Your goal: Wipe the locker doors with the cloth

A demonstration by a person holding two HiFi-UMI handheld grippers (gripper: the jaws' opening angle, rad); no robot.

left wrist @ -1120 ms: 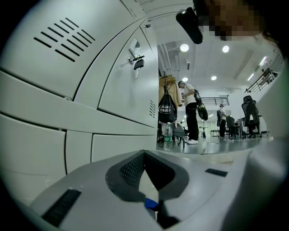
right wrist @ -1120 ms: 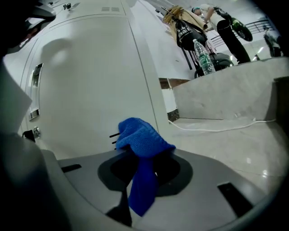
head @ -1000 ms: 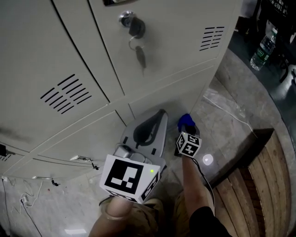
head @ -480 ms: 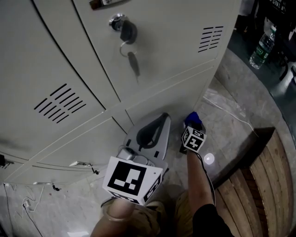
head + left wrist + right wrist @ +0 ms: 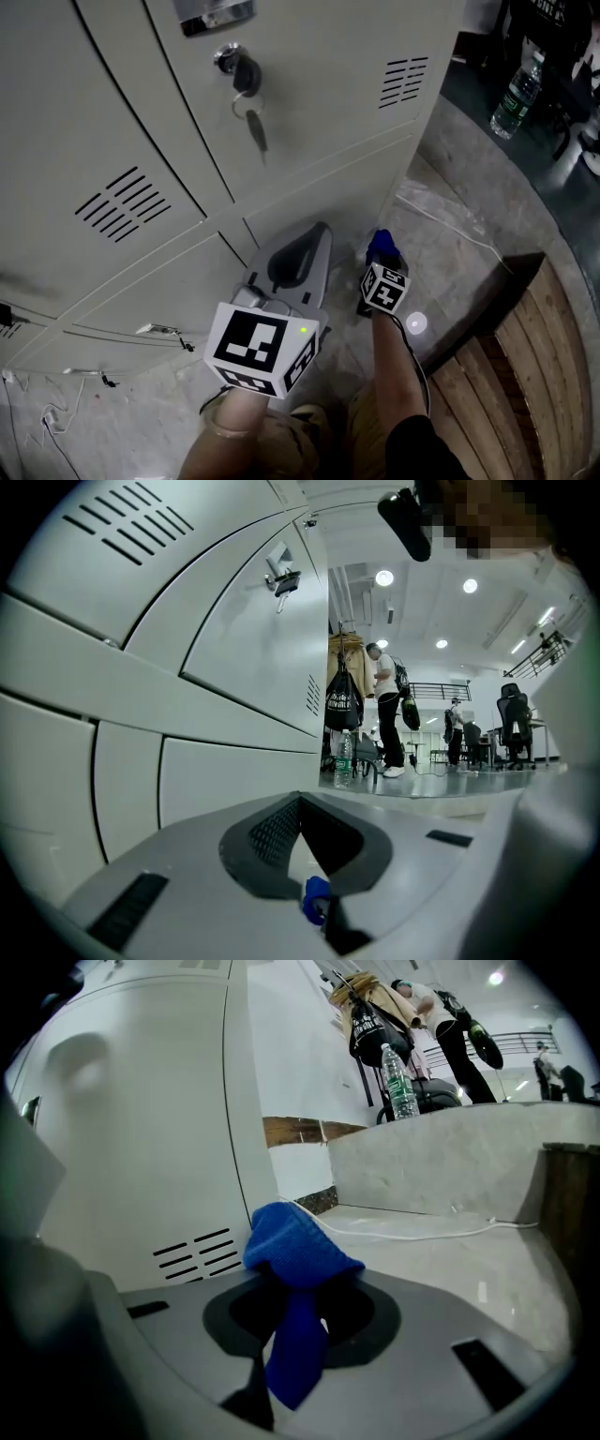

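Pale grey locker doors (image 5: 319, 103) with vent slots fill the upper left; a key (image 5: 253, 127) hangs from one lock (image 5: 234, 64). My right gripper (image 5: 380, 261) is low by the bottom door's corner, near the floor, and is shut on a blue cloth (image 5: 379, 244). In the right gripper view the cloth (image 5: 295, 1246) bunches over the closed jaws of that gripper (image 5: 305, 1288), close to the door (image 5: 141, 1147). My left gripper (image 5: 319, 234) points at the lower door with its jaws together. The left gripper (image 5: 302, 803) faces the door panels (image 5: 234, 658); a small blue bit shows low behind its jaws.
A grey stone floor runs right of the lockers, with a white cable (image 5: 450, 225) across it. A wooden platform (image 5: 525, 375) lies at lower right. A water bottle (image 5: 511, 89) stands at the far right. Loose wires (image 5: 56, 412) lie at lower left. People (image 5: 386, 710) stand far off.
The right gripper with the cloth swung slightly right and came back. The left gripper has hardly moved. The head view has shifted a little along the lockers.
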